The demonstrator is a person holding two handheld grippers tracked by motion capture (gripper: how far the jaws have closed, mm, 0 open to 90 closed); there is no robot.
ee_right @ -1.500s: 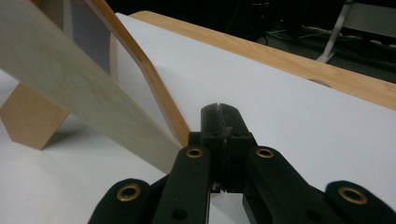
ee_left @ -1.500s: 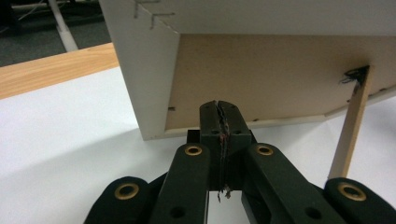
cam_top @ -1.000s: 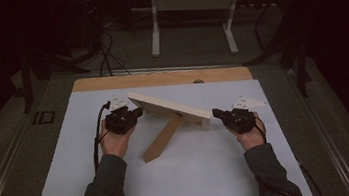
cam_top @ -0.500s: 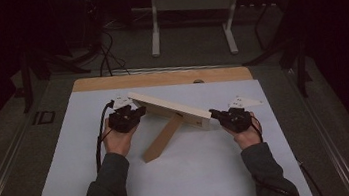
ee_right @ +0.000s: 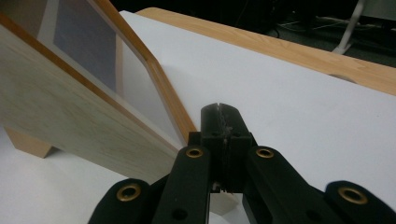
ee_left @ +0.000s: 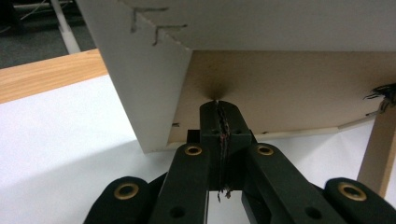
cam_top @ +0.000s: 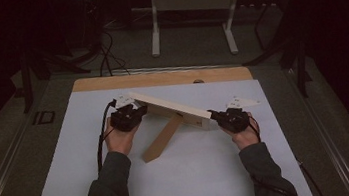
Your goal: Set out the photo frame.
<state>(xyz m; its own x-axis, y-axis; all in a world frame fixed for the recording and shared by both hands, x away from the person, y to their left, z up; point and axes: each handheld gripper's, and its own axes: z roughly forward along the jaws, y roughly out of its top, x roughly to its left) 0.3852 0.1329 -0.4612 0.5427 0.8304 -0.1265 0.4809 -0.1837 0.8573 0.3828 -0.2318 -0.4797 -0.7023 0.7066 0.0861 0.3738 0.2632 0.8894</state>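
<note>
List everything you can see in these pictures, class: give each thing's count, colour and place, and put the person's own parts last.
Pale wooden picture frame: one, light wood with a brown backing board, standing tilted mid-table between the two grippers.
Wooden prop leg: one, tan, slanting from the frame's back down to the sheet, toward the person.
White sheet: one, covering most of the tabletop.
Wooden table: one, light brown, its far edge bare beyond the sheet.
White metal stand: one, on the floor beyond the table.
Left gripper: one, black, jaws closed, at the frame's left end.
Right gripper: one, black, jaws closed, at the frame's right end.
Hands and grey sleeves: two, entering from the bottom edge.
</note>
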